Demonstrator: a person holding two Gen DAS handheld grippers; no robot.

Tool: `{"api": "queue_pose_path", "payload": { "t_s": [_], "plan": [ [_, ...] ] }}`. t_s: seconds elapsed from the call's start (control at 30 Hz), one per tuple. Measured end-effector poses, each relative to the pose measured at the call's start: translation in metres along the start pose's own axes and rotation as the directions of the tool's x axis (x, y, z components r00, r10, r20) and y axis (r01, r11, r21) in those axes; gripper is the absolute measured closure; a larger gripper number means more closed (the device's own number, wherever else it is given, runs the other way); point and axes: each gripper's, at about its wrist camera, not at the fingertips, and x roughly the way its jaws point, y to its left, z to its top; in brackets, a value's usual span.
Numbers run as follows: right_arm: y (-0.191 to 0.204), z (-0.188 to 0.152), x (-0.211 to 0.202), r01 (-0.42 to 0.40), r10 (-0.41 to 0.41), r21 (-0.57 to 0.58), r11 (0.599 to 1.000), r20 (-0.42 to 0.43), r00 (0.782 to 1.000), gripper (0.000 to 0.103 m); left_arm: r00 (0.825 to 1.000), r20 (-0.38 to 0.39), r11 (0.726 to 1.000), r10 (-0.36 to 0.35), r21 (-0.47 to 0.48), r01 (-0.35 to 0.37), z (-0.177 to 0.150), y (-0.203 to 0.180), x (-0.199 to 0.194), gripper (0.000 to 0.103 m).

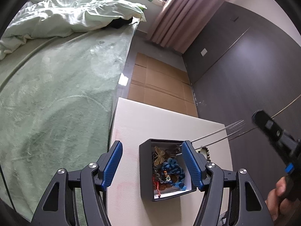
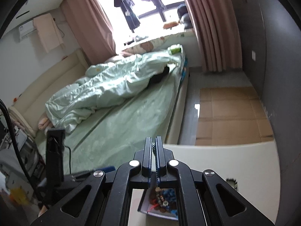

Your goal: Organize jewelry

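Working beside a green-sheeted bed (image 1: pixel 62 86), I keep both grippers over a white tabletop (image 1: pixel 160 120) where the jewelry is being sorted. Directly ahead of my left gripper (image 1: pixel 152 162), and partly between its spread blue pads (image 1: pixel 111 165), sits the dark jewelry box (image 1: pixel 145 171), heaped with a blue knotted cord piece (image 1: pixel 174 169), a gold butterfly ornament (image 1: pixel 160 155) and beads; that gripper stands released, gripping nothing, its right pad just beside the box's right wall. A beaded bracelet (image 1: pixel 207 153) lies on the table just past that pad. My right gripper (image 2: pixel 155 150) is nearly clenched, with a thin dark chain (image 2: pixel 154 151) pinched between its pads; whether the pads press it firmly I cannot tell. The box shows below and slightly behind those fingers. My judgement: this step is laying the chain into the box, so I should bring the right fingers squarely above the open compartment, lower until the strand pools, then part the pads slowly, while the left steadies the box wall against sliding.
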Motion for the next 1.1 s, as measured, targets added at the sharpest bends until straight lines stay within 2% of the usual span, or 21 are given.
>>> {"api": "queue_pose_path", "payload": {
  "t_s": [0.03,0.07,0.1,0.13,0.37,0.67,0.9,1.1],
  "plan": [
    [-0.004,-0.002,0.002,-0.004,0.004,0.012,1.0,-0.017,1.0,0.074,1.0,0.0,1.0,0.002,0.004,-0.002,0.0,-0.002,0.001,0.036],
    [-0.008,-0.005,0.003,0.0,0.001,0.026,1.0,-0.024,1.0,0.063,1.0,-0.001,1.0,0.004,0.009,-0.004,0.0,-0.003,0.001,0.036],
    [-0.013,-0.008,0.0,0.009,-0.009,0.035,0.999,-0.019,1.0,0.046,1.0,-0.002,1.0,0.004,0.014,-0.004,0.0,-0.005,0.002,0.036],
    [-0.018,-0.012,-0.004,0.026,-0.026,0.041,0.999,-0.007,1.0,0.042,1.0,-0.003,1.0,0.005,0.018,-0.005,0.0,-0.007,0.002,0.036],
    [-0.067,-0.034,-0.028,0.053,-0.053,0.138,0.989,-0.004,0.999,0.042,1.0,-0.017,0.996,0.007,0.087,-0.005,-0.006,-0.035,0.015,0.036],
    [-0.132,-0.073,-0.054,0.136,-0.118,0.295,0.946,-0.077,0.99,0.042,0.999,-0.038,0.976,-0.009,0.217,0.017,-0.026,-0.093,0.036,0.036],
    [-0.169,-0.096,-0.061,0.173,-0.136,0.393,0.903,-0.118,0.984,0.042,0.998,-0.056,0.94,0.007,0.342,0.013,-0.047,-0.14,0.056,0.036],
    [-0.183,-0.097,-0.064,0.181,-0.14,0.396,0.9,-0.129,0.982,0.042,0.994,-0.09,0.883,0.07,0.47,-0.019,-0.063,-0.177,0.087,0.036]
  ]
}}
